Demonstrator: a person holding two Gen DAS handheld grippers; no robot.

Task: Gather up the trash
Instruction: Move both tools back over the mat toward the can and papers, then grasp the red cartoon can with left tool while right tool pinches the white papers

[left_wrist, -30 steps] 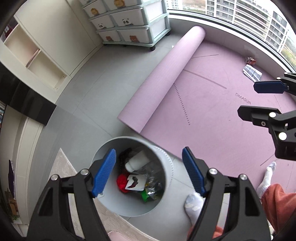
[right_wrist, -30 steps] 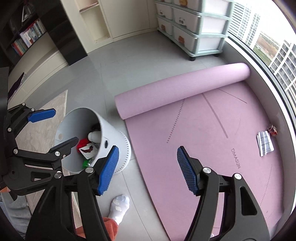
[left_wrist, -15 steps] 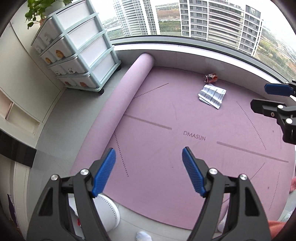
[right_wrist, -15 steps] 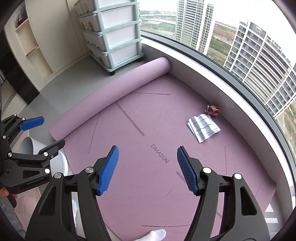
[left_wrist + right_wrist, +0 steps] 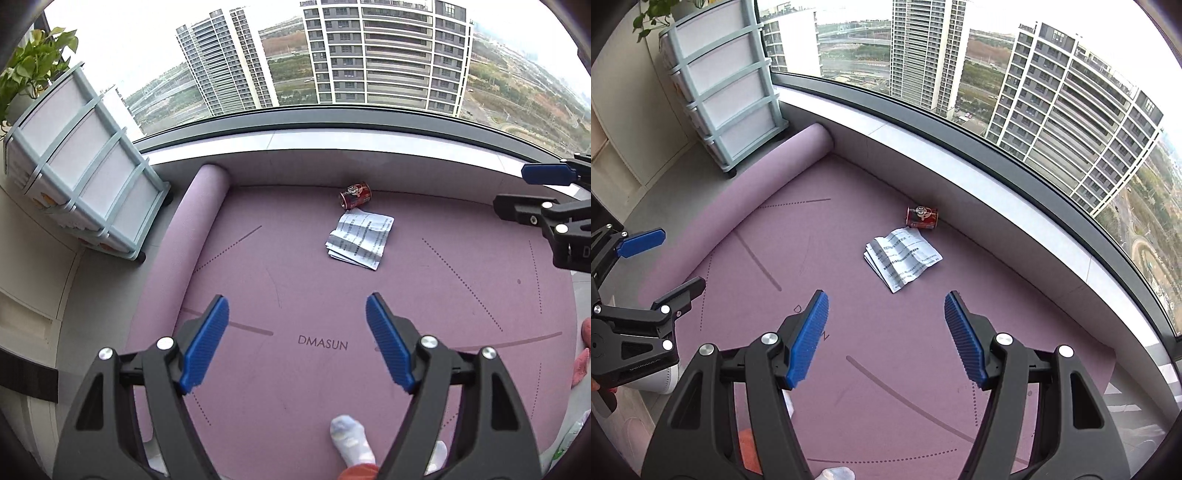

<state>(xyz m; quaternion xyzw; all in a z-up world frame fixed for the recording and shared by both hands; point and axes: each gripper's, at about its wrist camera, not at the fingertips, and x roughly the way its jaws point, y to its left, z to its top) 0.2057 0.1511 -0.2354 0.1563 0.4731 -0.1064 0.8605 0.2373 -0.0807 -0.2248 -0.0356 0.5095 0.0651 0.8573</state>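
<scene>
A folded printed paper [image 5: 361, 240] lies on the purple yoga mat [image 5: 295, 280], with a red drink can [image 5: 355, 195] on its side just beyond it by the window sill. Both show in the right wrist view too, the paper [image 5: 903, 256] and the can [image 5: 922, 218]. My left gripper [image 5: 297, 341] is open and empty, held above the mat well short of the paper. My right gripper [image 5: 884, 339] is open and empty, also above the mat and short of the paper. The white trash bin [image 5: 659, 378] shows only as a sliver at the lower left of the right wrist view.
A light-blue drawer unit [image 5: 85, 181] on wheels stands at the left by the mat's rolled end [image 5: 207, 192]. A low sill and a big window [image 5: 997, 177] bound the far side. The person's socked foot [image 5: 351, 439] is on the mat near me.
Both grippers have swung away from the trash bin and up toward the window. The paper and can have come nearer to the middle of both views. Both stay open.
</scene>
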